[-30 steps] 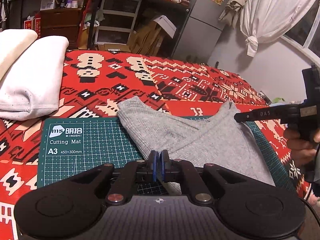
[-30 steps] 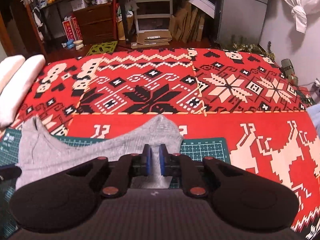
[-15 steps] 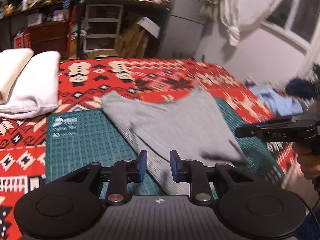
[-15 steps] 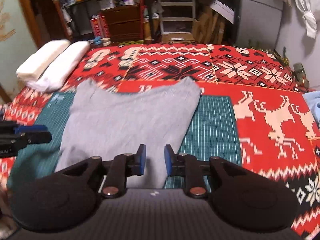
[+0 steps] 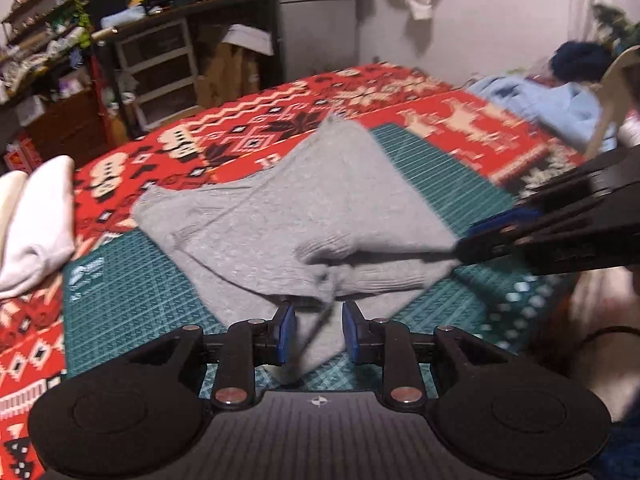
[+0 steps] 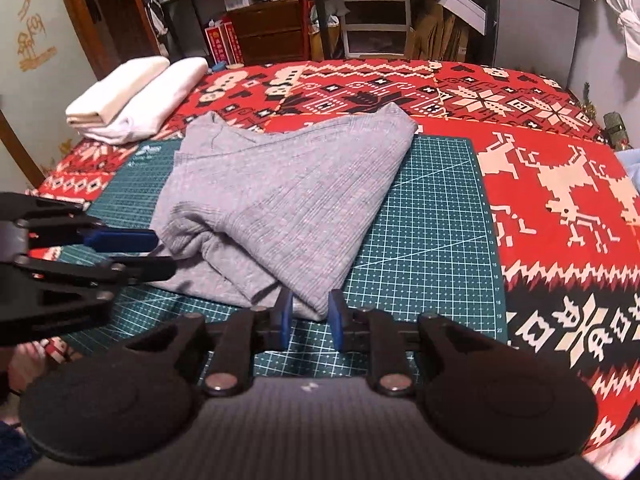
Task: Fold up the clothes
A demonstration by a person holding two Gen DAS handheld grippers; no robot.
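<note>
A grey ribbed garment (image 6: 280,196) lies partly folded on the green cutting mat (image 6: 432,216), bunched along its near edge. My right gripper (image 6: 310,318) is open, and the garment's near corner sits between its blue pads (image 6: 285,316). My left gripper (image 5: 318,332) is open too, just short of the rumpled near hem of the garment (image 5: 296,216). In the right wrist view the left gripper (image 6: 132,252) reaches in from the left at the garment's left edge. In the left wrist view the right gripper (image 5: 496,236) comes in from the right, blurred.
A red patterned blanket (image 6: 560,184) covers the bed under the mat. Two folded white cloths (image 6: 136,96) lie at the far left. Light blue clothing (image 5: 560,108) is heaped at the right edge. Shelves and drawers (image 6: 372,20) stand beyond the bed.
Both grippers were shut a second ago and have since opened. They have drawn back toward the near edge, and the garment now lies lower on the mat with its near hem bunched.
</note>
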